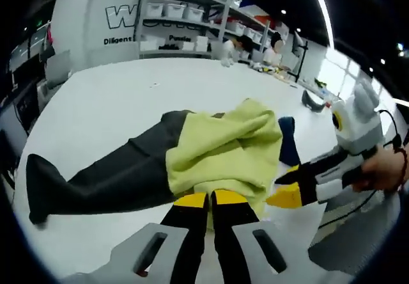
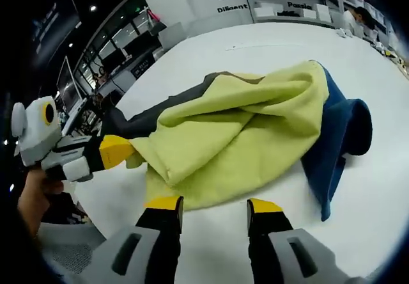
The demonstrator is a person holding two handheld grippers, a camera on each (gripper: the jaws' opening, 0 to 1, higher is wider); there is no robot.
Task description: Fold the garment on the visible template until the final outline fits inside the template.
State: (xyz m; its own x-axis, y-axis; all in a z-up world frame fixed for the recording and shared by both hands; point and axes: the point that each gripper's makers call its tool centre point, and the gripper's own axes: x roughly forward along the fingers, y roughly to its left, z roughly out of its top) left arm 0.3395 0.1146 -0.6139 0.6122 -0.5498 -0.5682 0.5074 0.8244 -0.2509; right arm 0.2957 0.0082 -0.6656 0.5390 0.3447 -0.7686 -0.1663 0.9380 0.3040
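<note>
A yellow-green garment (image 1: 220, 146) (image 2: 236, 130) lies crumpled and partly folded on the white table (image 1: 108, 105). A long dark grey cloth (image 1: 108, 175) (image 2: 160, 111) stretches out from under it to one side, and a blue cloth (image 1: 287, 140) (image 2: 339, 137) shows from under the other side. My left gripper (image 1: 210, 199) (image 2: 121, 151) has its jaws closed together on the garment's near edge. My right gripper (image 2: 215, 204) (image 1: 276, 190) stands open at the garment's edge, one jaw either side of the hem and nothing pinched between them. A hand holds each gripper.
Shelves with white bins (image 1: 172, 15) and a wall with lettering stand beyond the table. People (image 1: 275, 47) sit at the far end. A small black object (image 1: 313, 102) lies on the table. Desks with monitors (image 2: 96, 73) line one side.
</note>
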